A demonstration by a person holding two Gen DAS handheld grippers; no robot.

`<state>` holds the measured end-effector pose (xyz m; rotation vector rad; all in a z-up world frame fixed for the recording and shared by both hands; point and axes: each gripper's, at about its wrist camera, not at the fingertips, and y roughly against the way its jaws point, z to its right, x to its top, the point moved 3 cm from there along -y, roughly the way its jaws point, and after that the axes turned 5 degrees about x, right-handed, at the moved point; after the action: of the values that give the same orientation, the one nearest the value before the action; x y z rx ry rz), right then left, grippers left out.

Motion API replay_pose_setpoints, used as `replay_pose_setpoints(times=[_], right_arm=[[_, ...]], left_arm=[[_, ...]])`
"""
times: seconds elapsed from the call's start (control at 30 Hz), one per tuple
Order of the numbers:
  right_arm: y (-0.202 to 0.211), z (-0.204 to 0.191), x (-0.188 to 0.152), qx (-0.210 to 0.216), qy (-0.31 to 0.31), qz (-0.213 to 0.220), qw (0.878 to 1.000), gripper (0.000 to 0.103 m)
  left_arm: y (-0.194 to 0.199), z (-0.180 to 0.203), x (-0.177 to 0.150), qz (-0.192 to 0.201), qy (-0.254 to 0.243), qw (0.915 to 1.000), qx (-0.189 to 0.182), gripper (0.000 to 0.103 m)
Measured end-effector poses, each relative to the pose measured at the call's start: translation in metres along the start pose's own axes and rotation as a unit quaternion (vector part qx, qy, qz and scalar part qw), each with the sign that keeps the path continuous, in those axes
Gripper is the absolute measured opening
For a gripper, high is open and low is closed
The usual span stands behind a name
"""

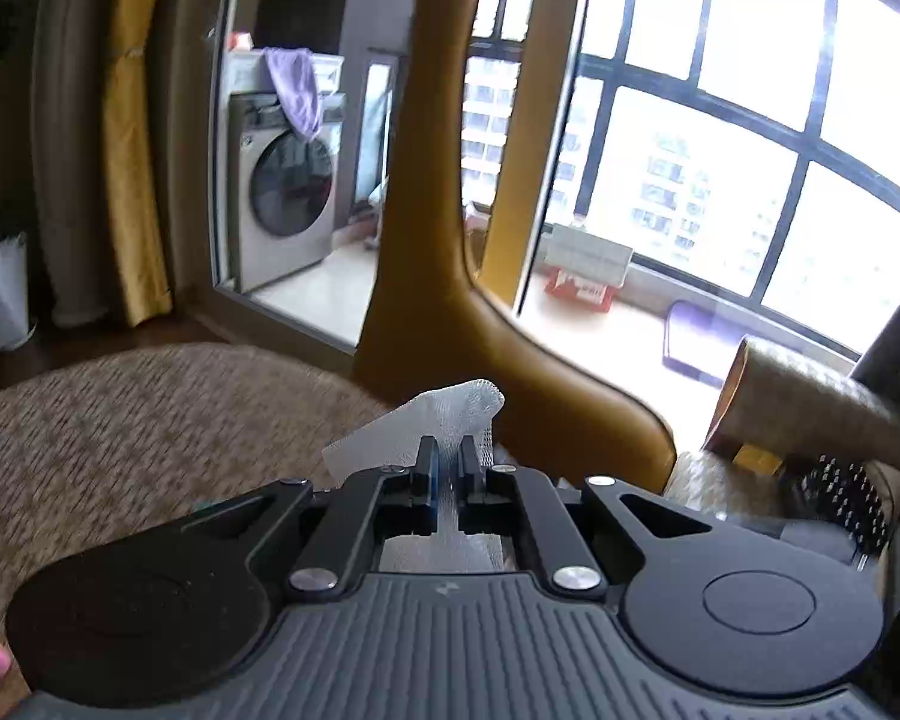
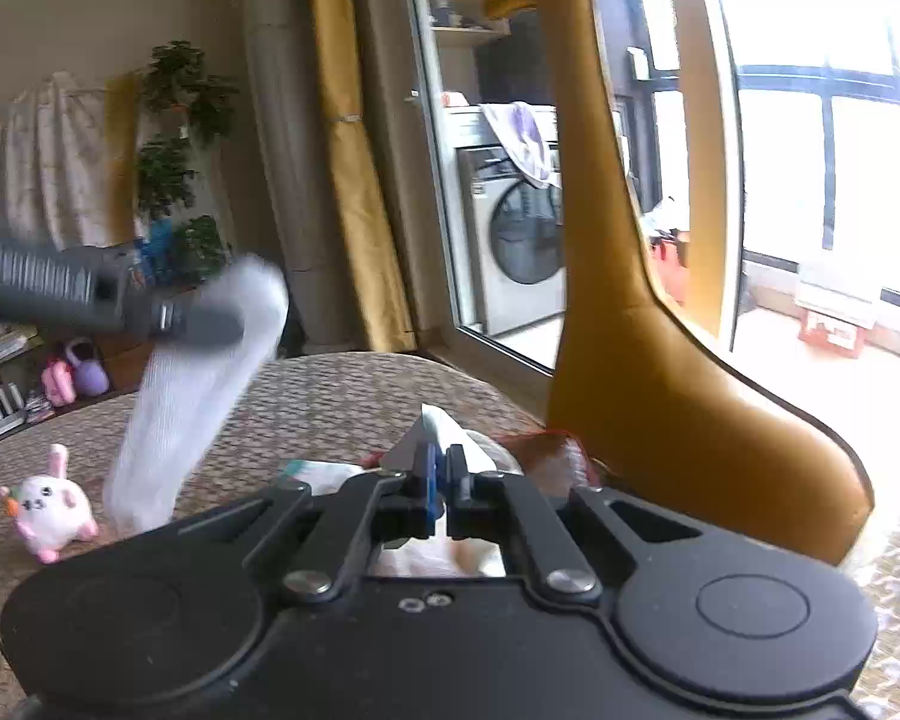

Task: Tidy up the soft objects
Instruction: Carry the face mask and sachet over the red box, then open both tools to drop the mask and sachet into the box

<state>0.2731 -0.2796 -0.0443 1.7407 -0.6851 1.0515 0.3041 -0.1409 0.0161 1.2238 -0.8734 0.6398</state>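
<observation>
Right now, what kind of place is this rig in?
Most likely a lived-in apartment: a front-loading washing machine stands on a glazed balcony, gold curtains hang by the sliding glass door, potted plants sit in the corner, and high-rise blocks show through the window.

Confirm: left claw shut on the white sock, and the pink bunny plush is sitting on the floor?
Not the floor. The right wrist view shows the pink bunny plush on the woven table surface. The left claw is shut on the white sock, as you said.
</observation>
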Motion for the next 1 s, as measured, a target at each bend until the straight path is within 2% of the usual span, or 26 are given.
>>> replay_pose_setpoints(times=[0.13,0.2,0.27,0.5,0.6,0.7,1.0], right_arm=[[-0.005,0.019,-0.011,-0.011,-0.012,-0.005,1.0,0.003],[-0.011,0.027,-0.018,-0.013,-0.018,-0.009,1.0,0.003],[-0.017,0.032,-0.023,-0.015,-0.02,-0.015,1.0,0.003],[-0.044,0.041,-0.04,-0.015,-0.025,-0.04,0.999,0.003],[-0.052,0.042,-0.045,-0.011,-0.026,-0.051,0.998,0.003],[-0.055,0.043,-0.049,-0.01,-0.027,-0.059,0.998,0.003],[-0.058,0.046,-0.048,-0.02,-0.034,-0.078,0.996,0.006]], left_arm=[[-0.023,0.023,0.013,0.018,-0.004,0.9998,-0.009,0.005],[-0.043,0.028,0.011,0.011,-0.002,0.9999,-0.009,0.005],[-0.065,0.028,0.006,-0.003,0.007,1.0,-0.004,0.005],[-0.134,0.006,-0.022,-0.088,0.048,0.995,0.007,0.005],[-0.151,-0.003,-0.035,-0.119,0.061,0.991,0.01,0.005],[-0.16,-0.009,-0.045,-0.133,0.056,0.9894,0.018,0.005],[-0.18,-0.007,-0.061,-0.156,0.039,0.9867,0.026,0.005]])
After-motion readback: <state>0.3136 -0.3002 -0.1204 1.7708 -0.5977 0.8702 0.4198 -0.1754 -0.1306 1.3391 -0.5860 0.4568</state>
